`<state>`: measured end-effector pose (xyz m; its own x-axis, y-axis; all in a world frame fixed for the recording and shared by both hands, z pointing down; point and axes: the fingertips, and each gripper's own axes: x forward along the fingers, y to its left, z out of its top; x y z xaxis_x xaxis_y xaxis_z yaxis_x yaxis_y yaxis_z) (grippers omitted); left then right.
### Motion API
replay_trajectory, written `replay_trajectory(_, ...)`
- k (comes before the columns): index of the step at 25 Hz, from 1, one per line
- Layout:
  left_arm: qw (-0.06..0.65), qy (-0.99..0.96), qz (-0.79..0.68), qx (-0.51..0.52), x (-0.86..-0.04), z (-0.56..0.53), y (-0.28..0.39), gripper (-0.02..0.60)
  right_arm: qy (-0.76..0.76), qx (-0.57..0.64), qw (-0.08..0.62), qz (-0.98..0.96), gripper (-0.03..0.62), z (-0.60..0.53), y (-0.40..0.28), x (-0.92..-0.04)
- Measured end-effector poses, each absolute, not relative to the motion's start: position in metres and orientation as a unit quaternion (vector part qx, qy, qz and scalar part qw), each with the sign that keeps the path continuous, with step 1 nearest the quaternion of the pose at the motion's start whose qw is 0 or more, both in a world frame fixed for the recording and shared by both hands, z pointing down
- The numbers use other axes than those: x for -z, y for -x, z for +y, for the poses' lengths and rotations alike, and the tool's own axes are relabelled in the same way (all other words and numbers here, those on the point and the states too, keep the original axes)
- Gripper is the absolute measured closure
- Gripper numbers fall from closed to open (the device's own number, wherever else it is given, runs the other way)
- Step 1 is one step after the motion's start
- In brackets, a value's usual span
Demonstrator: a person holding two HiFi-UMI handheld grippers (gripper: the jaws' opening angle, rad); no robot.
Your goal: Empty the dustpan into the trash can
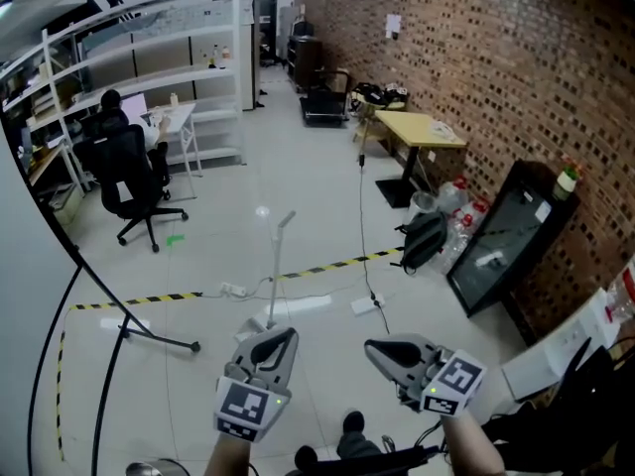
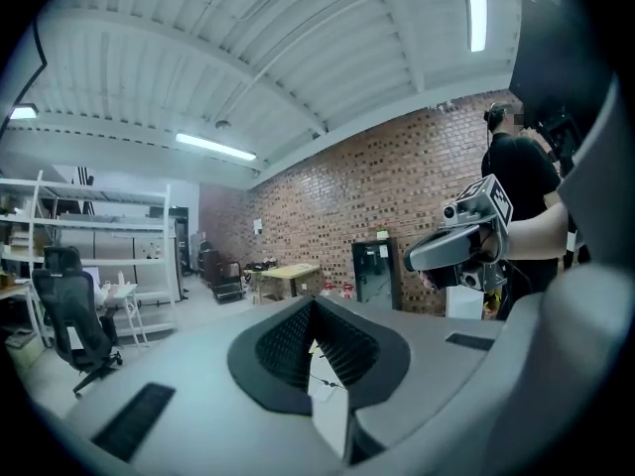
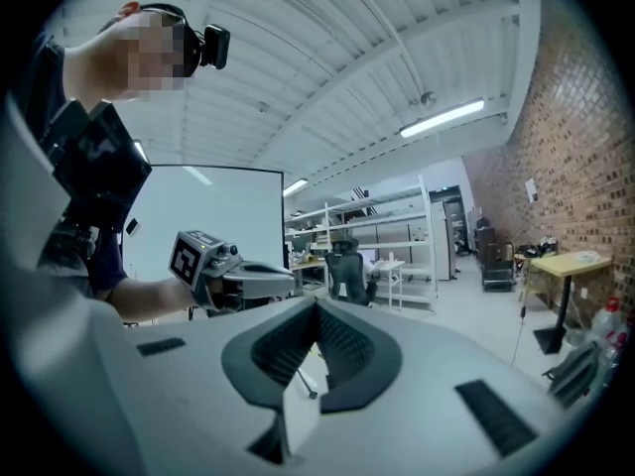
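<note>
Lower centre: grey left tool (image 1: 281,337), grey right tool (image 1: 382,348), both pressed together, empty. White long-handled dustpan (image 1: 275,269) standing on pale floor (image 1: 198,266), just above left tool, not touching.

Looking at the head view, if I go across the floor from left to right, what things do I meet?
Black office chair → white pole → black bag → tall black panel.
</note>
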<state>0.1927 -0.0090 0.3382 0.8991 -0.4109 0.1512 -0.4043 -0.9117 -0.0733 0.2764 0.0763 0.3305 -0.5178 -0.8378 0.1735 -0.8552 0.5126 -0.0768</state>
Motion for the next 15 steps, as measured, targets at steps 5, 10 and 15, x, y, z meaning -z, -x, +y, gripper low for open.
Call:
replay_trajectory(5, 0.019, 0.970, 0.225, 0.096, -0.345, -0.038, -0.206, 0.584, -0.469, -0.084, 0.045, -0.878, 0.580, 0.044, -0.294, -0.339)
replay_trajectory(10, 0.025, 0.969, 0.217, 0.118, -0.350, -0.061, -0.245, 0.583, -0.448, -0.097, 0.025, -0.889, 0.580, 0.007, -0.326, -0.347)
replay_trajectory(15, 0.011, 0.963, 0.237, 0.128, -0.348, -0.091, -0.288, 0.584, -0.451, -0.124, 0.023, -0.883, 0.580, -0.026, -0.376, -0.358)
